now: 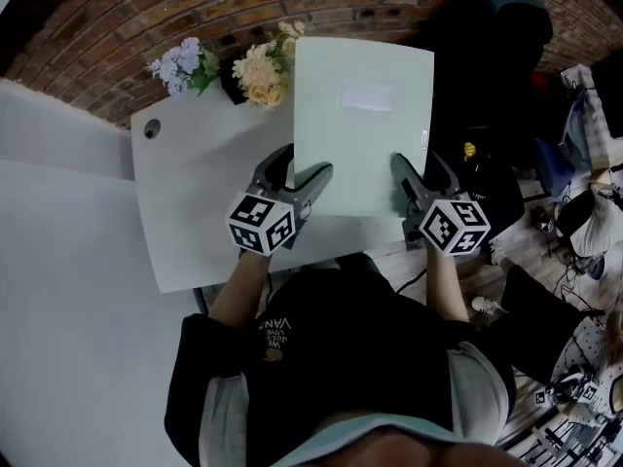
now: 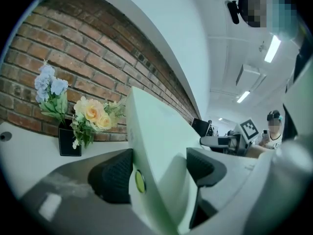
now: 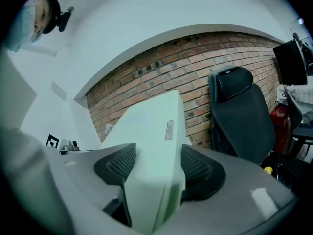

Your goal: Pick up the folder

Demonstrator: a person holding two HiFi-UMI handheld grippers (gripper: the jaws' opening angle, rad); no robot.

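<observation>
folder (image 1: 362, 129): seems light, bendy, slick | left gripper (image 1: 300, 166), right gripper (image 1: 419, 171): both clamped on its side edges | two-sided hold suits

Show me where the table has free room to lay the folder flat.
Free: the left half of the table, bordered by the cable hole, the flowers at the back and the left gripper. Crowded: the back edge around the flowers. The folder, in the jaws of this and the right gripper, hides the right part; I cannot judge it.
</observation>
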